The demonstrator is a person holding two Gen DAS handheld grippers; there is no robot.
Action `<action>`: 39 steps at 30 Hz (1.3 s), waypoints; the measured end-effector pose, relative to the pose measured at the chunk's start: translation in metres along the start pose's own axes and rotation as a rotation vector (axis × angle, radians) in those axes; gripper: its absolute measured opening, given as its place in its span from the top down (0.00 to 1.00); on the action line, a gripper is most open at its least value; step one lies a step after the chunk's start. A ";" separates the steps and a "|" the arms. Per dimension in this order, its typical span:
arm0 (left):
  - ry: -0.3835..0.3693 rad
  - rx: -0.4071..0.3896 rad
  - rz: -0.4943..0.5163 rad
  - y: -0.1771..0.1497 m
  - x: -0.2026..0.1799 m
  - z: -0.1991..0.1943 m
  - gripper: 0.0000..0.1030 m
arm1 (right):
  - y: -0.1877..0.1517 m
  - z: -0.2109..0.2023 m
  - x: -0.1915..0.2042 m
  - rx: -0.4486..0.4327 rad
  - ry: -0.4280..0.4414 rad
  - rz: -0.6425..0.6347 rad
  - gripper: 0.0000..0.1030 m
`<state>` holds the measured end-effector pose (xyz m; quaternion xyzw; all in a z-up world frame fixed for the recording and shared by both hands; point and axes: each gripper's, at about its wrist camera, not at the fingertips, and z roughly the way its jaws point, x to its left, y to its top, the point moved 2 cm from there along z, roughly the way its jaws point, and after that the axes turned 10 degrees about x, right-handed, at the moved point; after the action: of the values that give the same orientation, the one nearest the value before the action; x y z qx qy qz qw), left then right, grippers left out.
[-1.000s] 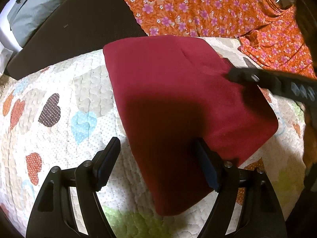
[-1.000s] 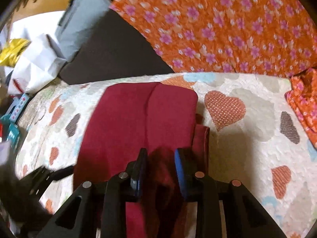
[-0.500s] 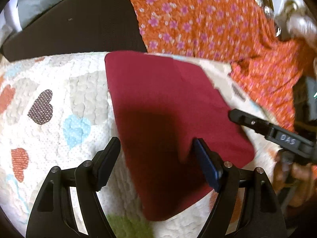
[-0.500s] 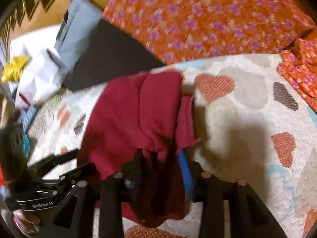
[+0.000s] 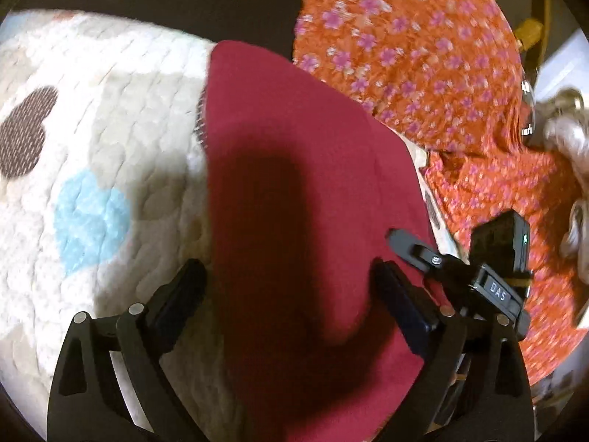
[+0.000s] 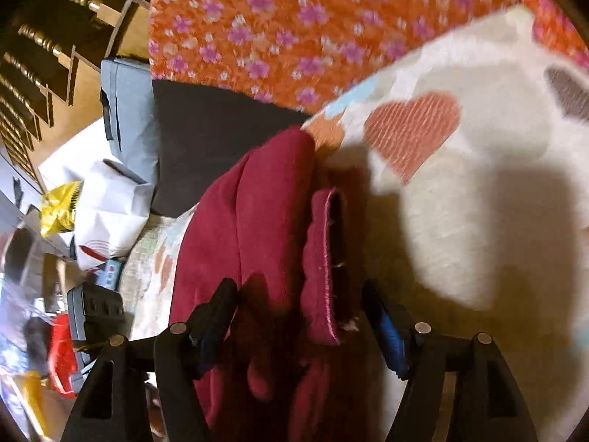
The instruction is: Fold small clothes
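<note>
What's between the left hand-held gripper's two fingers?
Left wrist view: the dark red garment lies on the quilt between the opening fingers of the left hand-held gripper, untouched by either pad.

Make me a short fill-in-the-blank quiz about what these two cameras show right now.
1. The garment being folded is dark ____ in colour.
2. The quilt under it is patterned with ____ shapes.
3. The orange cloth beyond it is printed with small pink ____.
4. The right gripper has its jaws opening, with a fold of the ____ between them.

Missing words: red; heart; flowers; garment
</note>
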<state>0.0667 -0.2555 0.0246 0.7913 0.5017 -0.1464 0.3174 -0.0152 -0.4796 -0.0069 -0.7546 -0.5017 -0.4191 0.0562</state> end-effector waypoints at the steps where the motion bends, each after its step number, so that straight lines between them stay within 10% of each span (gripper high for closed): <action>1: 0.017 0.001 0.030 -0.001 -0.003 0.002 0.09 | -0.001 0.004 0.002 -0.002 0.000 -0.007 0.34; 2: 0.012 0.004 0.052 -0.003 -0.008 0.002 0.25 | -0.001 0.005 0.008 -0.014 -0.026 -0.028 0.36; 7: -0.011 0.048 0.067 -0.015 -0.017 -0.021 0.43 | -0.005 -0.012 0.032 -0.026 -0.033 -0.046 0.55; 15: 0.094 0.129 0.100 -0.109 -0.020 -0.077 0.43 | -0.087 -0.046 0.081 0.070 0.004 -0.136 0.55; 21: 0.237 0.113 0.098 -0.148 -0.021 -0.087 0.40 | -0.149 -0.042 0.075 0.158 -0.166 -0.163 0.47; 28: 0.437 -0.034 0.106 -0.141 -0.028 -0.101 0.38 | -0.149 -0.091 0.137 -0.021 -0.306 -0.390 0.57; 39: 0.513 -0.065 0.152 -0.129 -0.026 -0.082 0.30 | -0.118 -0.009 0.113 0.071 -0.520 -0.427 0.61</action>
<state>-0.0668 -0.1821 0.0551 0.8273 0.5093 0.0993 0.2154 -0.0995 -0.3459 0.0374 -0.7117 -0.6602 -0.1972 -0.1366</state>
